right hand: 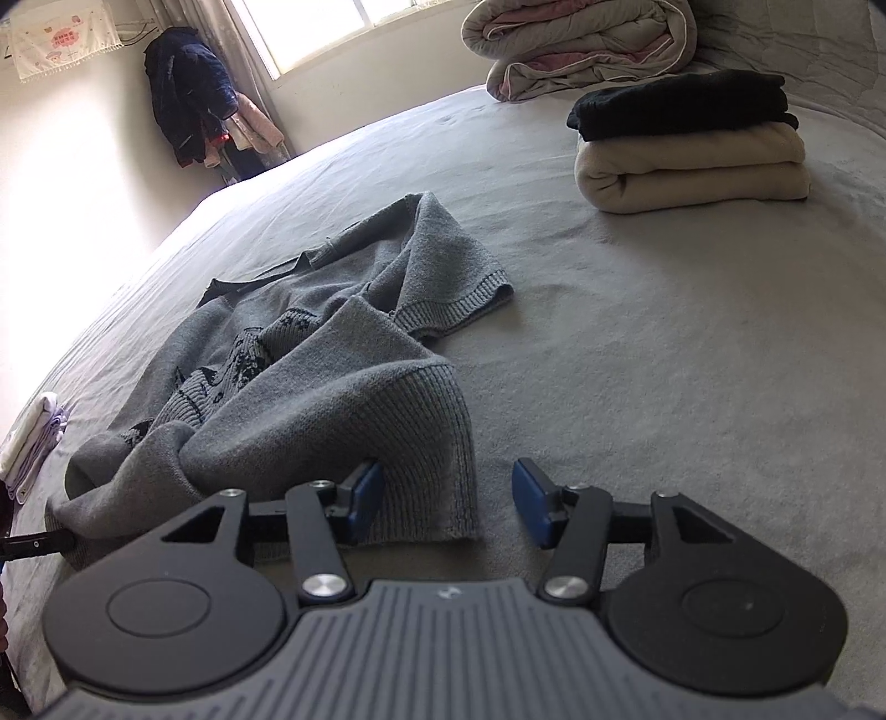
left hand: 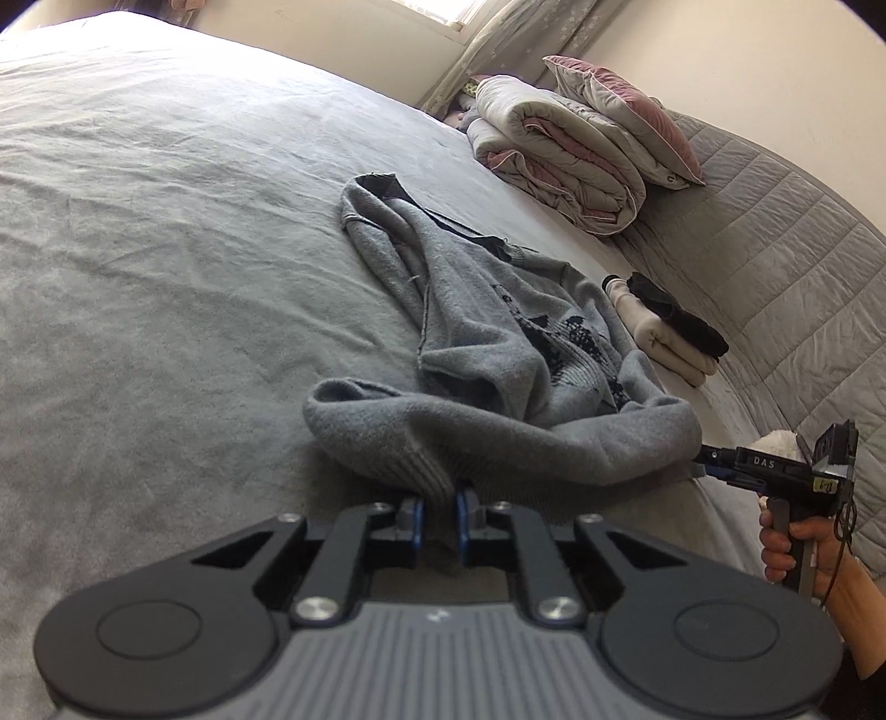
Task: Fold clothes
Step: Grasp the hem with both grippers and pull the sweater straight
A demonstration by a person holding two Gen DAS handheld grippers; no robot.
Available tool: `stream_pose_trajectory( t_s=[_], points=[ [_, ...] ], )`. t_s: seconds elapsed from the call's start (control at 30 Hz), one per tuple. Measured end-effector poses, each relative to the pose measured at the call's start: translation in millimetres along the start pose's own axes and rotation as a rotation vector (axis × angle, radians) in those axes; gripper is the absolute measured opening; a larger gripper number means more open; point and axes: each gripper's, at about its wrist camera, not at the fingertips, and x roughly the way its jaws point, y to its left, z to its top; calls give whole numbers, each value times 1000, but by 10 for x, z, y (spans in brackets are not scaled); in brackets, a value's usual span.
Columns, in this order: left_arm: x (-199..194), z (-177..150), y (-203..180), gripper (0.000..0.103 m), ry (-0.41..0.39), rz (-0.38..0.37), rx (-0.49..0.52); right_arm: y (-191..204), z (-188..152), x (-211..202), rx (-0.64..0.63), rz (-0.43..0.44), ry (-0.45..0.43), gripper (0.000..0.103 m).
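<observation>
Ribbed hem of the grey sweater [left hand: 498, 343] is pinched in the narrowed left hand-held gripper [left hand: 440, 512]; between the half-parted, empty right hand-held gripper [right hand: 448, 498], another edge lies loose, likely for regrasping.

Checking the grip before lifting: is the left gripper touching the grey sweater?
Touching: the left wrist view shows the left gripper pinching the grey sweater hem.

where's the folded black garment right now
In the right wrist view the folded black garment sits upper right, stacked on a folded cream garment on the grey bed, just before the rolled quilt.
</observation>
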Motion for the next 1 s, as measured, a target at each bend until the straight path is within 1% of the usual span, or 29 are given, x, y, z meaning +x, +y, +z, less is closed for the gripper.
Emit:
stream_pose_trajectory(
  t_s=[0.03, 0.07, 0.17, 0.33, 0.4, 0.63, 0.73, 0.87, 1.0],
  points=[
    [-18, 1, -19, 9, 4, 2, -10, 17, -20, 17, -13, 1, -7, 32],
    [-35, 2, -38, 9, 7, 4, -20, 26, -31, 21, -9, 8, 3, 7],
    [-169, 4, -77, 9, 17, -6, -66, 85, -37, -129, 10, 25, 11, 7],
    [-440, -8, -153, 8, 29, -42, -156, 230, 4, -558, 17, 43, 14, 7],
    [-524, -27, -228, 8, 45, -51, -168, 292, 0, -747, 16, 51, 16, 7],
    [-786, -63, -523, 8, 108, -87, -183, 556, -52, -1381, -16, 42, 50, 7],
    [-866, -103, -623, 8, 132, -89, -182, 689, -113, -1619, -44, 39, 64, 7],
    [-995, -189, -736, 8, 148, -87, -148, 767, -217, -1838, -75, 27, 80, 7],
    [-1065, -293, -746, 8, 173, -71, -129, 718, -323, -1886, -86, -1, 104, 7]
  ],
)
